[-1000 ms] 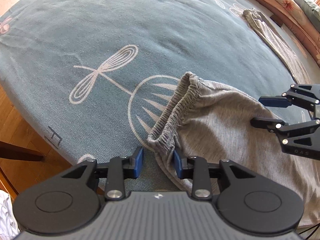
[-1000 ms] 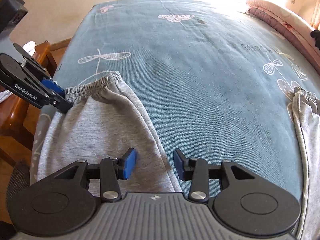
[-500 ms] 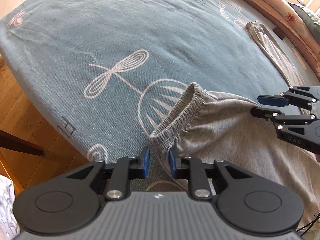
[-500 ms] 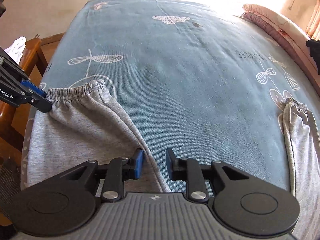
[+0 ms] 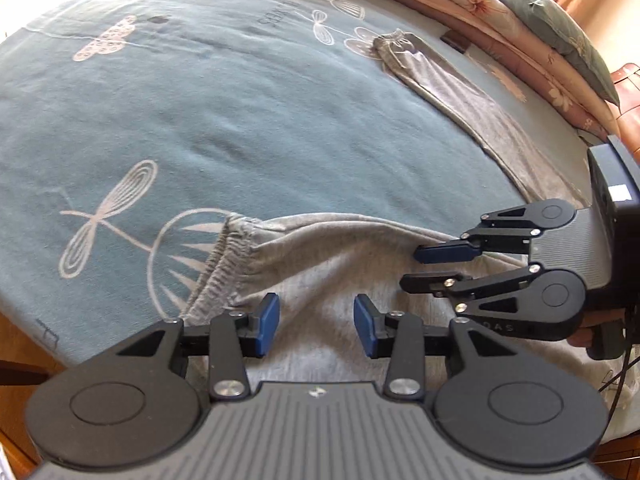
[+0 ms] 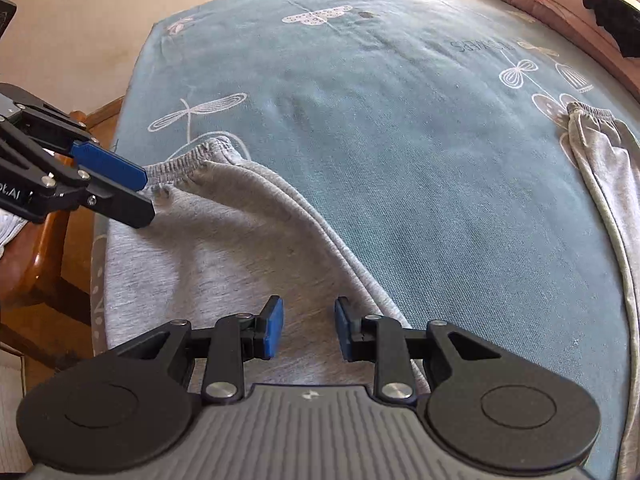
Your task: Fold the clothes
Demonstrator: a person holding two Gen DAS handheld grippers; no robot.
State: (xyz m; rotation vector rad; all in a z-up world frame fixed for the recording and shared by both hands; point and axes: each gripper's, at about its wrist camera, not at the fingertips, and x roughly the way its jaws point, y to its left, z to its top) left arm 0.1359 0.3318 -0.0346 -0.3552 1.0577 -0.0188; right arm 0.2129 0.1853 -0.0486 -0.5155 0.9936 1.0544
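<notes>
Grey sweatpants [image 5: 340, 264] lie on a teal bedspread [image 5: 200, 120]. One leg ends in an elastic cuff [image 5: 228, 256] near the bed's front edge. The other grey part [image 5: 440, 84] stretches toward the far right. My left gripper [image 5: 316, 324] hovers over the leg just right of the cuff. Its jaws are opening, and the cloth lies flat below them, not pinched. In the right wrist view the left gripper [image 6: 146, 196] points at the cuff [image 6: 188, 160]. My right gripper [image 6: 309, 328] stands open over the leg [image 6: 224, 240] beside its folded edge, and shows side-on as the right gripper [image 5: 412, 268].
Folded quilts and a grey pillow [image 5: 520, 12] line the far right side of the bed. A wooden chair [image 6: 44, 248] stands by the left bed edge over a wood floor [image 5: 16, 344]. A dark item [image 6: 612, 16] lies at the far right.
The left gripper's jaws narrowed at the cuff, then widened, and it rose and shifted right over the leg. The right gripper's jaws narrowed and it slid left off the folded edge.
</notes>
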